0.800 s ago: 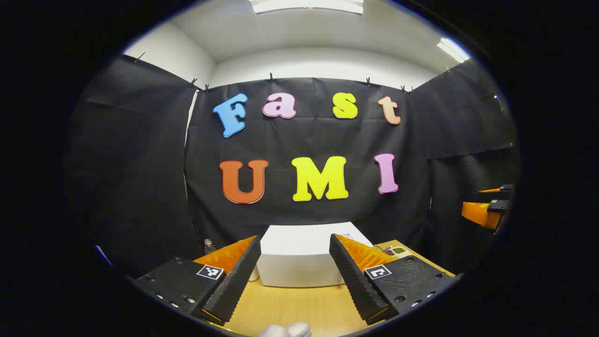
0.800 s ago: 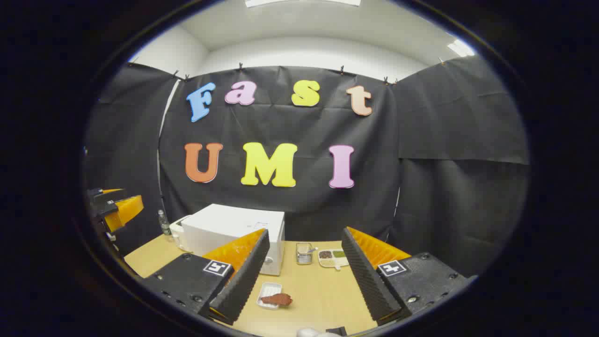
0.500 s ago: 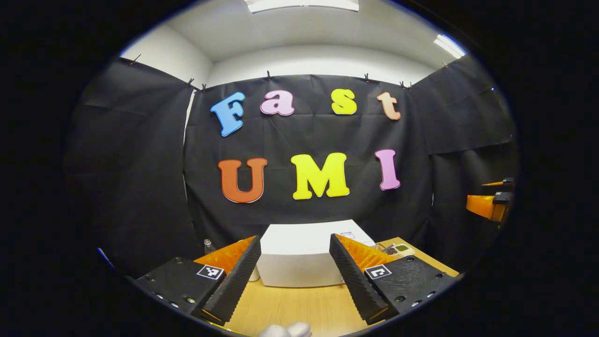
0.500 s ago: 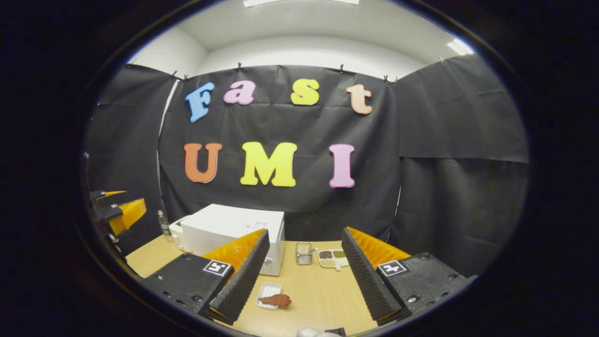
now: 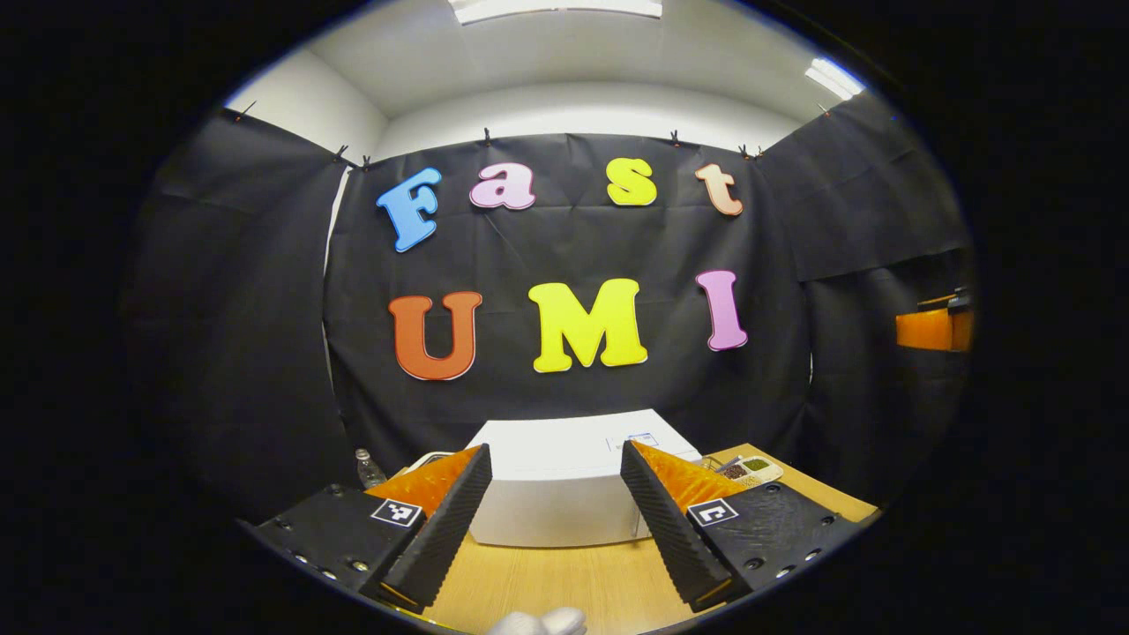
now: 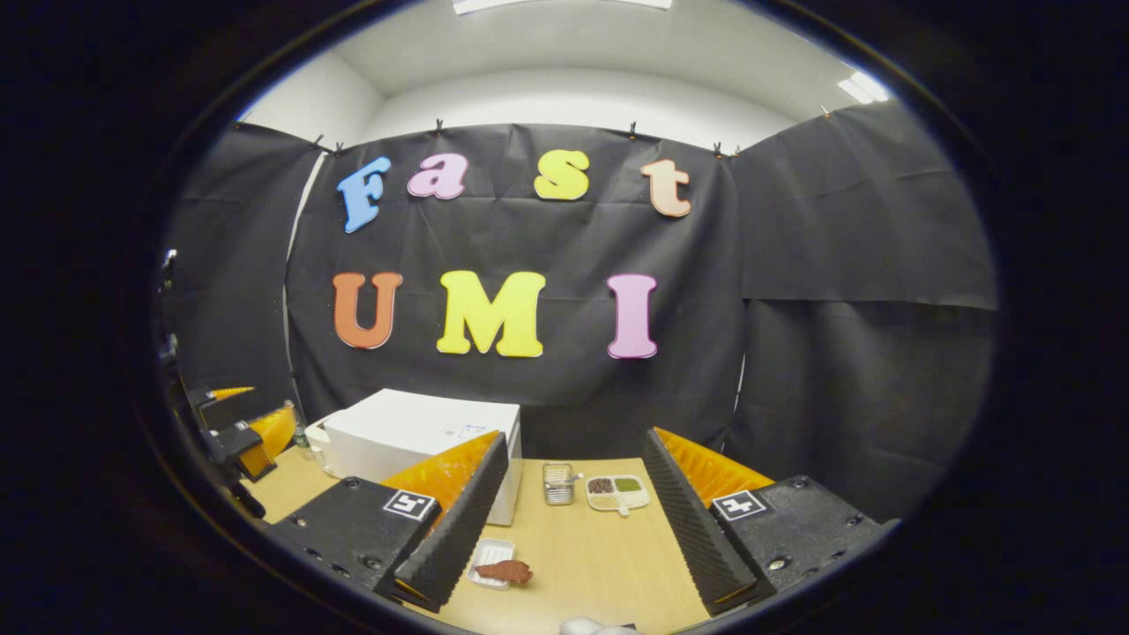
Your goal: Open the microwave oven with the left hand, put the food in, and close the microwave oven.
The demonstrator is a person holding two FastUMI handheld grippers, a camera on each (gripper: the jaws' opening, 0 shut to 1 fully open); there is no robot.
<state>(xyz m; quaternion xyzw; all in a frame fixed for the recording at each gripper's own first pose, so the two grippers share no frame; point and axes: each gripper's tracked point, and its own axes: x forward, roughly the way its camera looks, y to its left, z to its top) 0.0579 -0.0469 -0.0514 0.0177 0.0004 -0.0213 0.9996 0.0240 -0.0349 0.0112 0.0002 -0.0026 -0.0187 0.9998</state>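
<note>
Both claws agape — microwave [image 5: 556,481] closed

We see the left gripper [image 5: 551,529] with its jaws spread wide and empty above the wooden worktop [image 5: 564,582]. Between them stands the white microwave oven [image 5: 557,494], closed. A sectioned dish [image 5: 748,470] sits to its right.

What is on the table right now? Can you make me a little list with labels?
microwave: white box at the back of the wooden table, door shut
food: brown piece on a small white tray, in front of the microwave
other things: a divided dish and a small metal holder beside it
left gripper: open, holding nothing, facing the microwave
right gripper: open, holding nothing, above the table
</note>
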